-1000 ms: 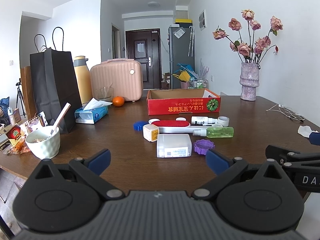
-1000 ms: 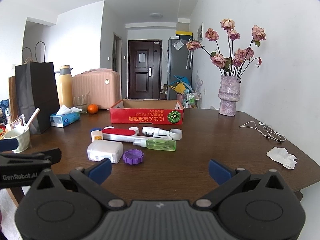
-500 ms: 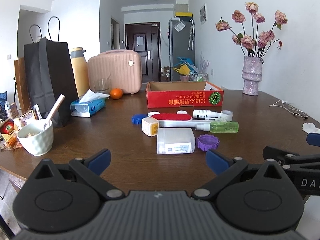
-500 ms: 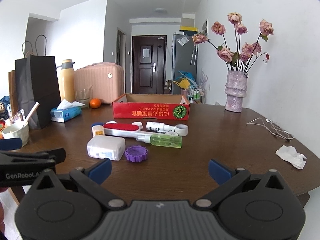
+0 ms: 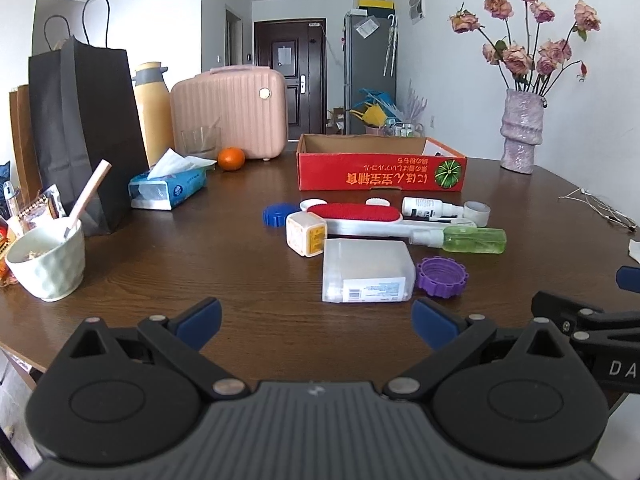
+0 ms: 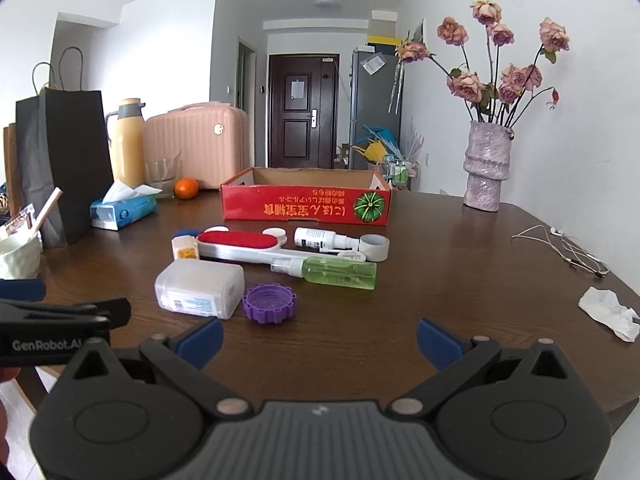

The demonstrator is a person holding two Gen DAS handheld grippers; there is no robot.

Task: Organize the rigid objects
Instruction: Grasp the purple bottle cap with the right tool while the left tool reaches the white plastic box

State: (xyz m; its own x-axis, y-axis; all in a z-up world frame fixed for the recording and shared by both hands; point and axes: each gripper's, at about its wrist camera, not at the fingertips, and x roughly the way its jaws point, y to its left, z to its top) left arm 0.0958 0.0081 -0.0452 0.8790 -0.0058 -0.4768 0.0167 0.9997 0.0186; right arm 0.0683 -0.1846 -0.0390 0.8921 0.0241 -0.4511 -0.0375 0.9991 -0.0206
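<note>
Since a second ago both your grippers have edged nearer the clutter; nothing is picked up yet. Left gripper (image 5: 316, 320): fingers spread wide, empty, hovering just short of the translucent white plastic box (image 5: 366, 270). Right gripper (image 6: 320, 338): fingers equally wide, empty, near the purple ridged cap (image 6: 269, 303). The pile lies mid-desk (image 6: 460, 280); the open red cardboard tray (image 6: 306, 202) sits just beyond. First grasp looks imminent.
</note>
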